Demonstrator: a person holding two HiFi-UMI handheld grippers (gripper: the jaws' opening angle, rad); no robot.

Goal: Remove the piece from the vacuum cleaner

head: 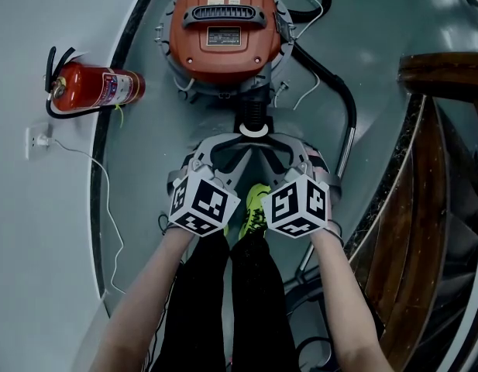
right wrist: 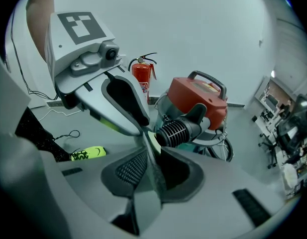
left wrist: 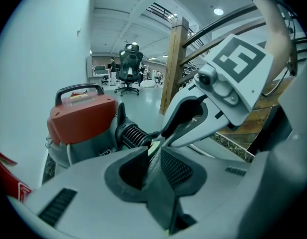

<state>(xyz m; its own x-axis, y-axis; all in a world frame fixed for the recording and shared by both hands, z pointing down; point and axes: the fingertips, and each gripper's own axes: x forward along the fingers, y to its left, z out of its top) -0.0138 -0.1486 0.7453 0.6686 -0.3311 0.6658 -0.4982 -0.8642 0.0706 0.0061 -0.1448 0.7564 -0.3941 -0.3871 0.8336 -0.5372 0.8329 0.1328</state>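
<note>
The orange vacuum cleaner (head: pixel 223 29) stands on the grey floor ahead, also in the left gripper view (left wrist: pixel 81 121) and the right gripper view (right wrist: pixel 200 101). Its black ribbed hose socket (head: pixel 252 115) points toward me and ends in a pale collar piece (head: pixel 254 130). Both grippers meet at that collar. My left gripper (head: pixel 242 138) comes in from the left, its jaws nearly together on the pale piece (left wrist: pixel 154 146). My right gripper (head: pixel 267 138) comes in from the right, its jaws pinched on the same piece (right wrist: pixel 153 142). In each gripper view the other gripper hides most of the collar.
A red fire extinguisher (head: pixel 95 89) lies left of the vacuum. A black hose (head: pixel 343 107) curves off to the right. A wooden stair rail (head: pixel 432 169) runs along the right side. A wall socket with a white cable (head: pixel 37 140) is far left. A yellow shoe (head: pixel 256 204) is below the grippers.
</note>
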